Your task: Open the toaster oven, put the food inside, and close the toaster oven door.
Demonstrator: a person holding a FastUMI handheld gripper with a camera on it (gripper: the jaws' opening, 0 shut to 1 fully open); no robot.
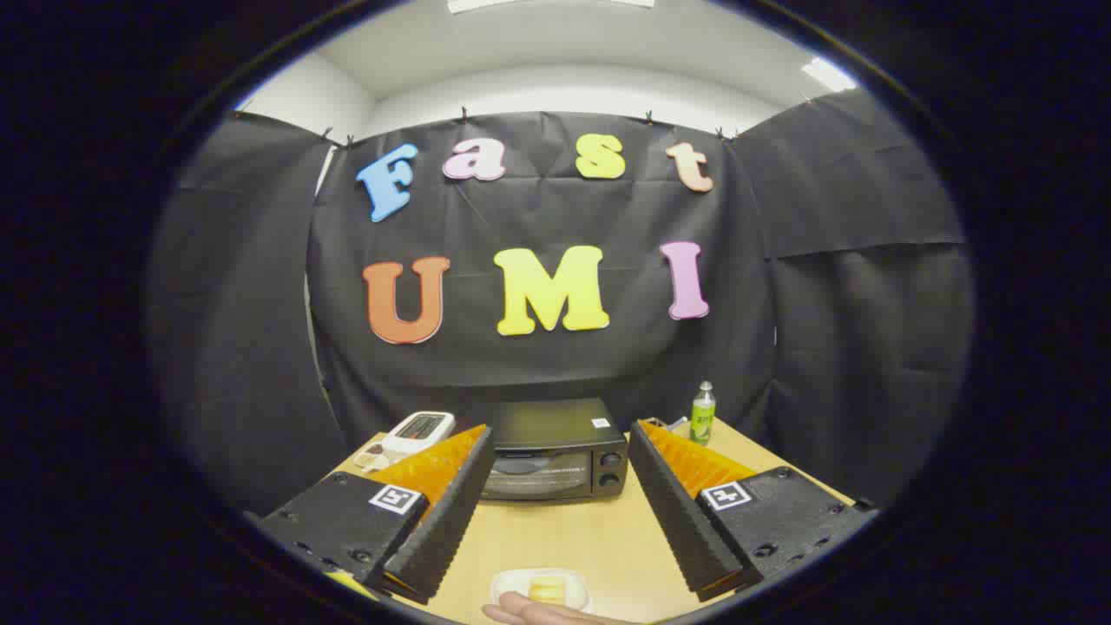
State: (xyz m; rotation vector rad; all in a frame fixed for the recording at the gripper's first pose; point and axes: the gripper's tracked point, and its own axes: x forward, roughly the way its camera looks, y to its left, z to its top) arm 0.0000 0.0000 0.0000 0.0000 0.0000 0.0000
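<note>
While the claw [560,460] stands spread wide with nothing between its fingers, a small white plate [512,583] with a yellow piece of food [547,589] lies on the wooden table [599,538] between them, close to the camera. A hand [538,613] touches the plate's near edge. Beyond the fingertips stands the black toaster oven [555,447], its door closed. A white toaster [420,429] is to its left, a green bottle [702,413] to its right.

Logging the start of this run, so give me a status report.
Gripper open, holding nothing. Black toaster oven beyond the fingers, door shut. Yellow food on white plate between the fingers, a hand at it. Wooden table between them bare.
</note>
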